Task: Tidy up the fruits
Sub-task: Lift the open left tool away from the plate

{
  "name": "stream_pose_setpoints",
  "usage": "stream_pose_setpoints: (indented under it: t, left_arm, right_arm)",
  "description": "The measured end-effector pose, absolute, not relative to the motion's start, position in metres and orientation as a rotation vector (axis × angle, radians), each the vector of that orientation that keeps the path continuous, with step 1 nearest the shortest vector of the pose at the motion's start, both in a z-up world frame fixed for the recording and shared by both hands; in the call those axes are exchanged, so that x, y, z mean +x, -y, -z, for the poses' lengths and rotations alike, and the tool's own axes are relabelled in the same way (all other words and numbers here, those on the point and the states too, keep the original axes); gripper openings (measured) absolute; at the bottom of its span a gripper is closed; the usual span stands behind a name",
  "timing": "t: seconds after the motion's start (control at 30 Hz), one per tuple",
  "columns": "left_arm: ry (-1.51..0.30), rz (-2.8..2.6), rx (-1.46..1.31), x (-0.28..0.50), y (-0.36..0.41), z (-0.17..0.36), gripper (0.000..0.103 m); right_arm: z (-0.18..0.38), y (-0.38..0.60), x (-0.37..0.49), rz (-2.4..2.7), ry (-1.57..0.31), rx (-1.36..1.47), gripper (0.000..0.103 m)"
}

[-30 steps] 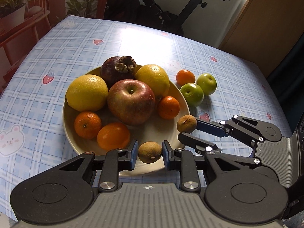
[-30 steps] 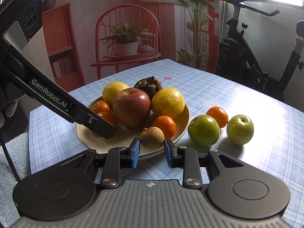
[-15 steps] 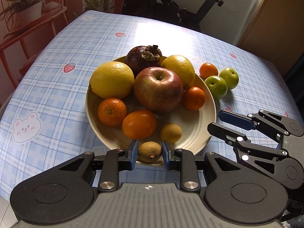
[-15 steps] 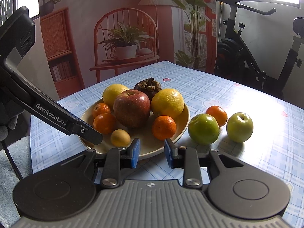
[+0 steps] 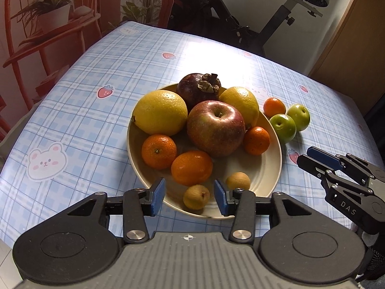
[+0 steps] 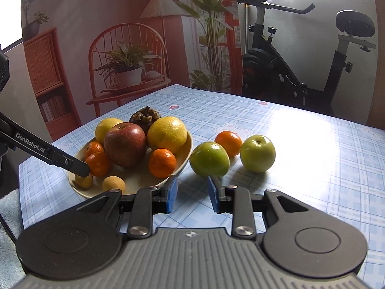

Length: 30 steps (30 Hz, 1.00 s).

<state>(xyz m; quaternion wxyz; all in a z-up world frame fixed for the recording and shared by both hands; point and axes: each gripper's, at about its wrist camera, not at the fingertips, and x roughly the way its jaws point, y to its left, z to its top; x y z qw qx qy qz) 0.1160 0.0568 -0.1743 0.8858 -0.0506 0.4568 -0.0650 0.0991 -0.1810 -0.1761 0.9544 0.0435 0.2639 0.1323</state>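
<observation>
Left wrist view: table [image 5: 96,125] with blue plaid cloth carries a cream plate [image 5: 264,168] near its middle. Left gripper [image 5: 189,196] hangs over the plate's near rim, jaws apart, nothing clamped; a small brown longan [image 5: 196,196] lies on the plate between its fingers, touching neither. Right gripper [image 5: 312,160] sits off the plate's right rim, jaws apart in the right wrist view, holding nothing. On the plate: red apple [image 5: 215,127] centre, two lemons [image 5: 160,113] either side of it, dark mangosteen [image 5: 198,88] at the far rim, three tangerines [image 5: 158,151], second longan [image 5: 237,180] at the near rim. Off the plate toward the table's right edge: two green apples [image 6: 209,159], touching, loose tangerine [image 6: 228,142] just behind them.
</observation>
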Motion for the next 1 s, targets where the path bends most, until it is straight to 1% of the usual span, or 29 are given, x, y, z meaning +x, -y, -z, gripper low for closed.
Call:
stream_pose_setpoints:
  t: [0.07,0.17,0.53,0.7,0.9,1.0]
  left_arm:
    - [-0.941,0.133,-0.102,0.113,-0.055,0.170,0.061]
    - [-0.919,0.135,-0.088,0.109,-0.051,0.166,0.061]
    - [-0.830,0.157,-0.074,0.117,-0.037,0.141,0.058]
    - [-0.814,0.204,-0.057,0.134,-0.022,0.134,0.053]
    - [-0.830,0.270,-0.054,0.166,0.005,0.135,0.053]
    - [-0.862,0.318,-0.068,0.186,0.019,0.139,0.053]
  right_arm:
    - [0.177,0.185,0.100,-0.255,-0.538,0.085,0.031]
    - [0.178,0.189,0.101,-0.241,-0.542,0.071,0.031]
    - [0.188,0.197,0.114,-0.220,-0.564,0.051,0.031]
    - [0.191,0.196,0.122,-0.233,-0.575,0.030,0.031]
    - [0.193,0.190,0.132,-0.272,-0.603,-0.006,0.032]
    - [0.194,0.189,0.137,-0.285,-0.611,-0.010,0.034]
